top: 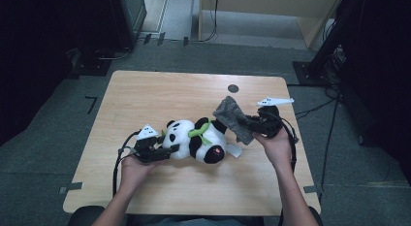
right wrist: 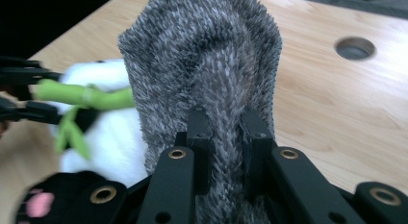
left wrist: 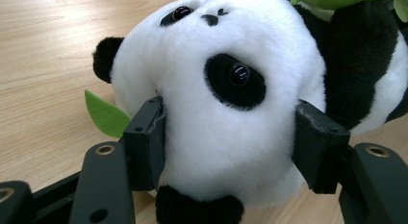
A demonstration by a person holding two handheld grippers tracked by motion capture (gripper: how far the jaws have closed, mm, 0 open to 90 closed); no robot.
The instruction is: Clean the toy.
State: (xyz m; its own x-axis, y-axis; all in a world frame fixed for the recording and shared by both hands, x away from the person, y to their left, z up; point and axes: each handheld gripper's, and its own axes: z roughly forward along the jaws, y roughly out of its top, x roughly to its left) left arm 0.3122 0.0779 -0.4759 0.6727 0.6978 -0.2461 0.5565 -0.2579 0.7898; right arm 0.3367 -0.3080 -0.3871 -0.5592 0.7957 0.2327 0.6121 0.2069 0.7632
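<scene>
A black-and-white plush panda (top: 197, 139) with a green scarf (top: 198, 132) lies on its side mid-table. My left gripper (top: 162, 148) is shut on the panda's head (left wrist: 226, 104), and its pads (left wrist: 144, 142) press into the white fur on both sides. My right gripper (top: 248, 123) is shut on a fuzzy grey cloth (top: 233, 118), holding it just above the table beside the panda's feet. In the right gripper view the grey cloth (right wrist: 211, 75) stands up between the jaws, pinched at its lower part, with the panda (right wrist: 106, 132) behind it at the left.
The wooden table (top: 160, 90) has a round hole (top: 233, 88) near its far edge. A white tag (top: 234, 150) lies by the panda's feet. A green felt leaf (left wrist: 107, 114) sticks out beside the panda's head. Dark equipment and cables surround the table on the floor.
</scene>
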